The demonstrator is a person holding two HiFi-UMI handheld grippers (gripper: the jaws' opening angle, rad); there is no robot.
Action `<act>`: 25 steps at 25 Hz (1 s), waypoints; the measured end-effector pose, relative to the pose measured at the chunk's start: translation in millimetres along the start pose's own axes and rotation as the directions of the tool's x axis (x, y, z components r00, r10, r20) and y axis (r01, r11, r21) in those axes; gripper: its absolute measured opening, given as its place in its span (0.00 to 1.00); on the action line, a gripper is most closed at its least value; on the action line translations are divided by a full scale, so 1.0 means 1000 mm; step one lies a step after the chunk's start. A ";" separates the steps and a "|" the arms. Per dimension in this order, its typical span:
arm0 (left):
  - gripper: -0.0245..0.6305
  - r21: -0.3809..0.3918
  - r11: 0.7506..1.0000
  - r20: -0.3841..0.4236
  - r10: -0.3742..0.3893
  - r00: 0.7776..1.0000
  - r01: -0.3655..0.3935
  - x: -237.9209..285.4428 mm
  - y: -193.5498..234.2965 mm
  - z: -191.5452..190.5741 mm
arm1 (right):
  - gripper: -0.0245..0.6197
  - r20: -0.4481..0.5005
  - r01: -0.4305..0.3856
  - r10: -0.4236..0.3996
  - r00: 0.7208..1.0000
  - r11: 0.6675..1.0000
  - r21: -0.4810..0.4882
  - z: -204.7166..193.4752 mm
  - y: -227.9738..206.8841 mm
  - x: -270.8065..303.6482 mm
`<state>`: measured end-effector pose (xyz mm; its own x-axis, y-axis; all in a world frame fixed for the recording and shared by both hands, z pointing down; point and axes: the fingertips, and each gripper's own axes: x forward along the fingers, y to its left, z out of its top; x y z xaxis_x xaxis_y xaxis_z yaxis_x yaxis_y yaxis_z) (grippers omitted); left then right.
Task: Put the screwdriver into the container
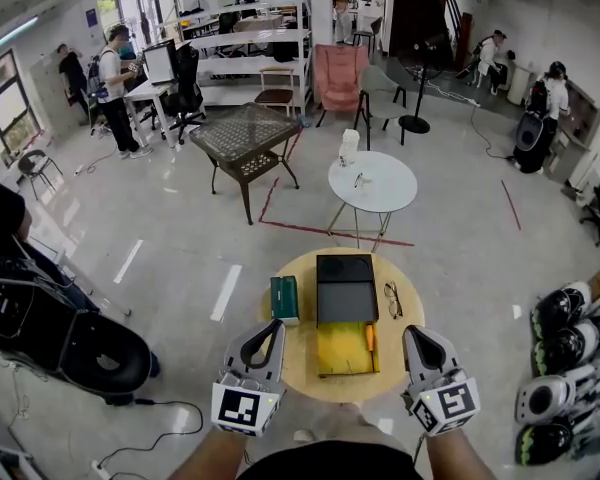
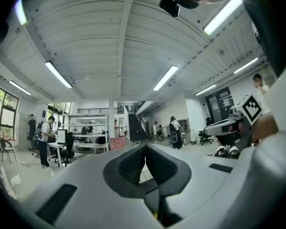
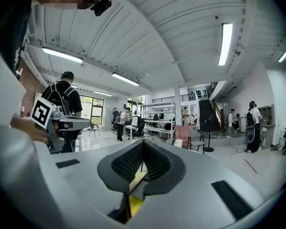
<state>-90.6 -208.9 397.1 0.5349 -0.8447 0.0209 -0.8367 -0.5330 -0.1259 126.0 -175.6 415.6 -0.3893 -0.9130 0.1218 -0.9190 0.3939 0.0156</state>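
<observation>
In the container [image 1: 332, 356], screwdriver [image 1: 370, 337] (lengthwise, right side)

Green box [image 1: 284, 299], glasses [image 1: 393, 299] on wooden round table [image 1: 302, 368].

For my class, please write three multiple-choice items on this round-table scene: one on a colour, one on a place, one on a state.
1. What colour is the box beside the container?
A red
B green
C white

2. Where does the screwdriver lie?
A in the container
B on the box
C on the floor

3. How do the right gripper jaws stand?
A wide apart
B shut on the screwdriver
C shut, nothing between

Key: 1 B, the head view shows it dark green. 2 A, its orange handle rests on the yellow inside. 3 C, the right gripper view shows the pads together and empty.
</observation>
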 end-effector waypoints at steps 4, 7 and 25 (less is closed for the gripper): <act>0.06 0.005 1.000 0.001 -0.002 1.000 0.002 -0.006 -0.005 0.002 | 0.06 0.003 0.006 -0.006 1.000 1.000 -0.011 0.008 0.003 -0.011; 0.06 0.009 1.000 0.008 -0.004 1.000 0.004 -0.008 -0.007 -0.001 | 0.06 0.002 0.016 -0.016 1.000 1.000 -0.006 0.002 0.002 -0.015; 0.06 0.013 0.999 0.008 -0.032 0.999 0.032 -0.015 -0.020 0.006 | 0.06 -0.024 0.043 -0.042 0.999 0.999 0.016 0.001 0.005 -0.034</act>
